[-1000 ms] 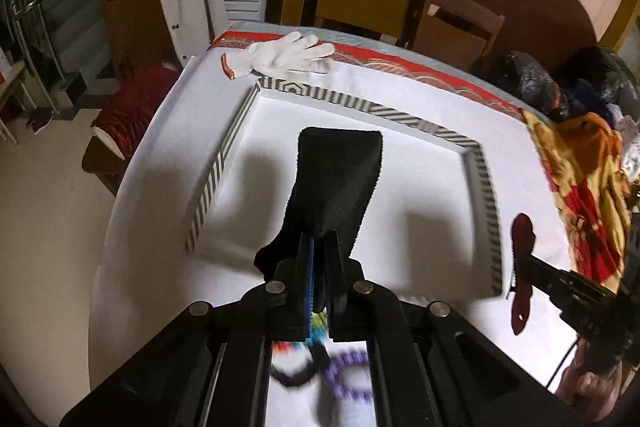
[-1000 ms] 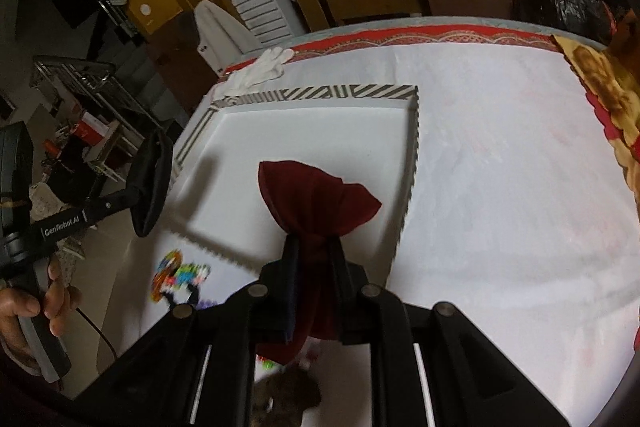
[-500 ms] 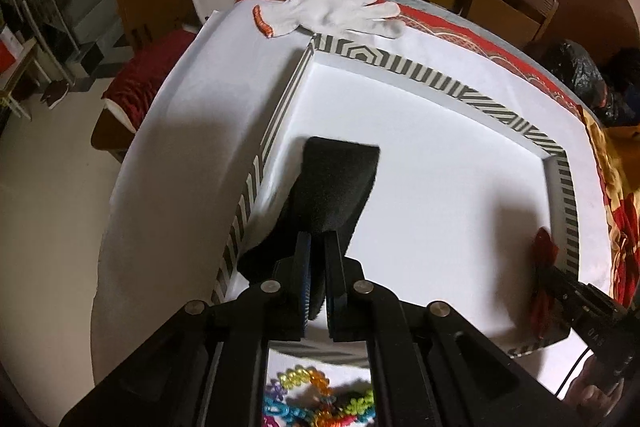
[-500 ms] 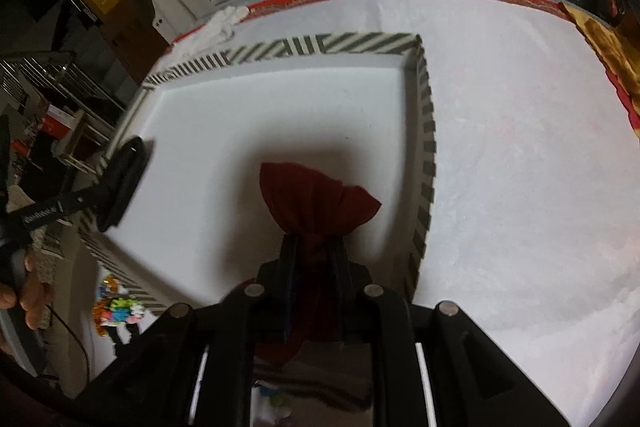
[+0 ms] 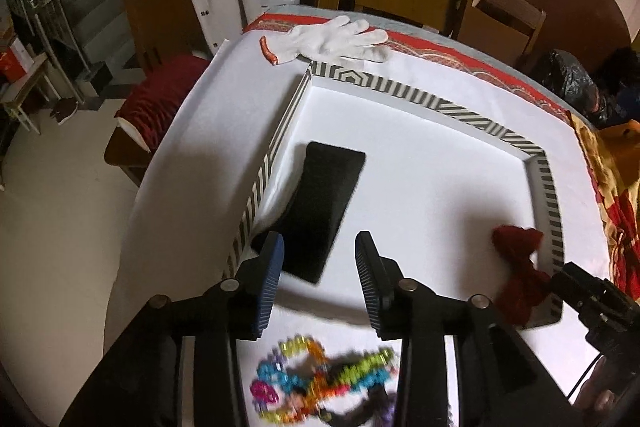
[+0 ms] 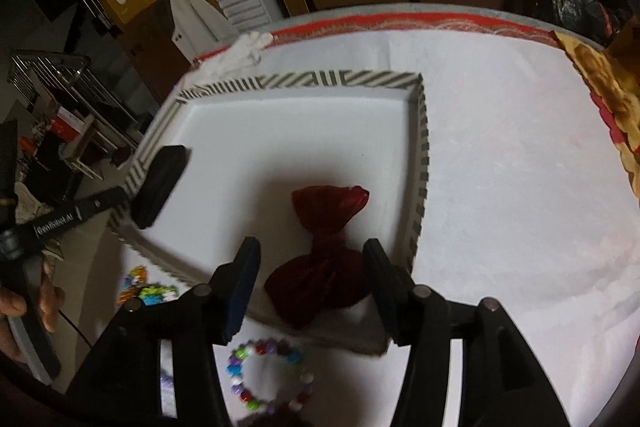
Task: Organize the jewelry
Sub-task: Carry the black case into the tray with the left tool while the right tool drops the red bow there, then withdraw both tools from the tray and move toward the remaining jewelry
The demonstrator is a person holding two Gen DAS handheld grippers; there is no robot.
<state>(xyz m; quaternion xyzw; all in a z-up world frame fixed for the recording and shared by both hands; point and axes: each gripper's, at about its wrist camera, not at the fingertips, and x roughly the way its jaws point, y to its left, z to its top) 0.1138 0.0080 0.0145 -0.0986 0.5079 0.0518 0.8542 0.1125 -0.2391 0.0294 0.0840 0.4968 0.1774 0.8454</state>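
Black pouch (image 5: 320, 211) and red velvet pouch (image 6: 324, 259) now lie released in the striped tray (image 5: 400, 93) — both hand-held grippers, left (image 5: 318, 279) and right (image 6: 310, 287), gape wide; bead bracelets (image 5: 320, 383) still wait on the table (image 6: 520, 187).

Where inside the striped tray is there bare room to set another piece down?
The tray floor is bare across its middle and far side, between the black pouch by the left wall and the red pouch near the right corner. The table in front is crowded with bead bracelets.
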